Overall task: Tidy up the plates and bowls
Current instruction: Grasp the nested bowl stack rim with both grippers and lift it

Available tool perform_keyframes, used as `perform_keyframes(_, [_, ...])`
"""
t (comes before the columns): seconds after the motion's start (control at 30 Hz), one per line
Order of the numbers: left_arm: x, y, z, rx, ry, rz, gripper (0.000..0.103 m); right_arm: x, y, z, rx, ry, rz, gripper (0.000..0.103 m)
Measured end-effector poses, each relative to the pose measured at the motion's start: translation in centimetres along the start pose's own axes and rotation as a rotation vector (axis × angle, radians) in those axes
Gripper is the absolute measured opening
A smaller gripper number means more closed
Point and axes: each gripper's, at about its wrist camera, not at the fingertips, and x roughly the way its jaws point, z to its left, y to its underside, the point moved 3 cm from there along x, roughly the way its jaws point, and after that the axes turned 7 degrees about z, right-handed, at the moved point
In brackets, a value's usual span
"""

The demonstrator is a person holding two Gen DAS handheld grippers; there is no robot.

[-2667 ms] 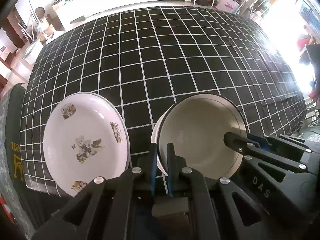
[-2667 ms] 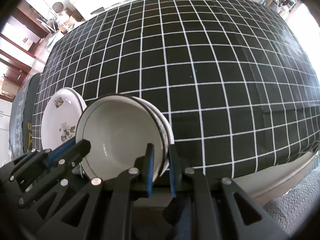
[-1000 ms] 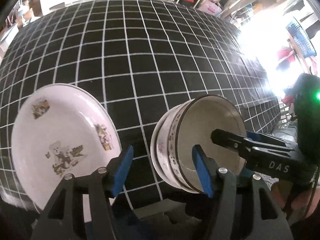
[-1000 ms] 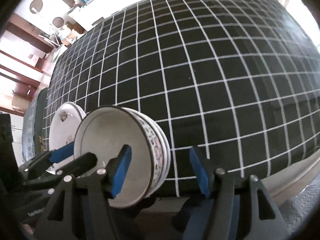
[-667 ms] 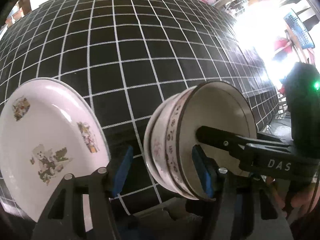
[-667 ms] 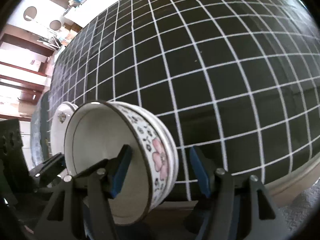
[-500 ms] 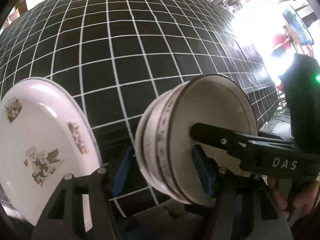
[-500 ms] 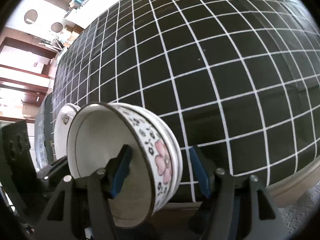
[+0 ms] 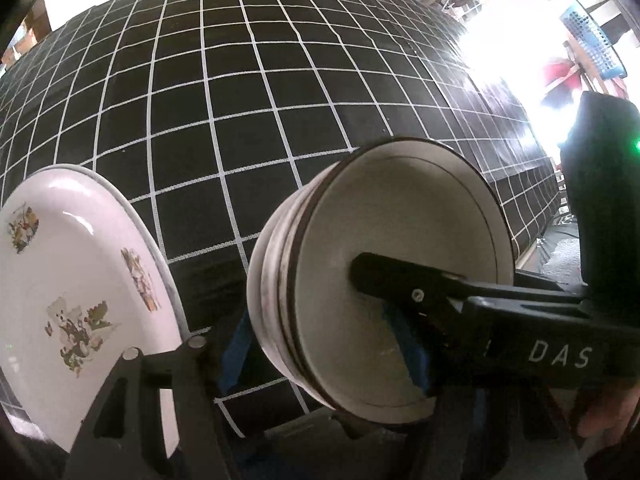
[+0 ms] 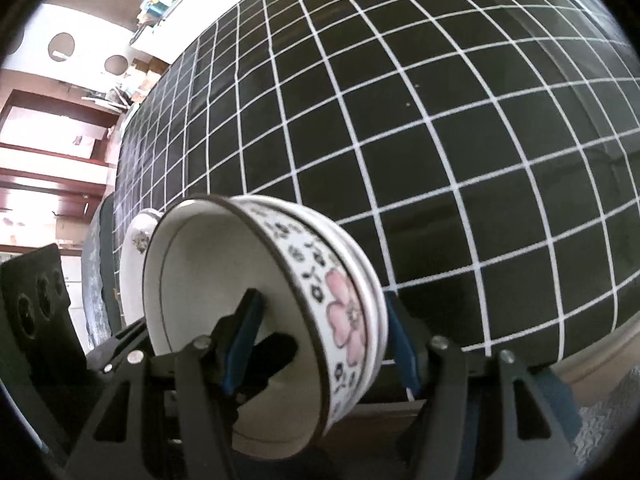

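A stack of white bowls point(image 9: 384, 280) with pink flower print point(image 10: 340, 312) sits at the near edge of the black grid tablecloth point(image 9: 240, 100). My left gripper point(image 9: 324, 344) is open with its blue pads on either side of the stack's left wall. My right gripper point(image 10: 320, 344) is open and straddles the stack's right wall, one finger inside the top bowl. A white plate point(image 9: 72, 288) with animal prints lies left of the bowls; it also shows behind the stack in the right wrist view point(image 10: 138, 240).
The grid tablecloth point(image 10: 440, 120) stretches away beyond the bowls. Its near edge drops off just below the bowls. Shelves and furniture stand past the far side.
Both grippers went from shut to open, then slid forward over the bowl stack's rim from each side. The bowls now loom larger between the fingers.
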Motion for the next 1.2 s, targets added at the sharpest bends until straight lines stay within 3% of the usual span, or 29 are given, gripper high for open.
perform_keyframes(0.23, [0.4, -1.0, -0.9, -0.036, 0.009, 0.002, 0.065, 0.0, -0.2, 0.0, 0.087, 0.021, 0.031, 0.065])
perform_keyframes(0.33, [0.2, -1.2, -1.1, -0.04, 0.008, -0.007, 0.065, -0.4, -0.3, 0.5, 0.071, 0.066, 0.018, 0.065])
perform_keyframes(0.7, [-3.3, -2.3, -0.6, -0.054, 0.008, -0.079, 0.065, -1.7, -0.6, 3.3, 0.026, 0.07, -0.016, 0.064])
perform_keyframes(0.93, [-8.4, -1.8, 3.0, -0.102, -0.01, -0.15, 0.065, -2.9, -1.1, 8.7, -0.057, 0.067, -0.039, 0.064])
perform_keyframes(1.2, [-9.4, -0.6, 9.6, -0.201, -0.005, -0.156, 0.065, 0.6, -2.0, 14.3, -0.151, 0.08, -0.001, 0.064])
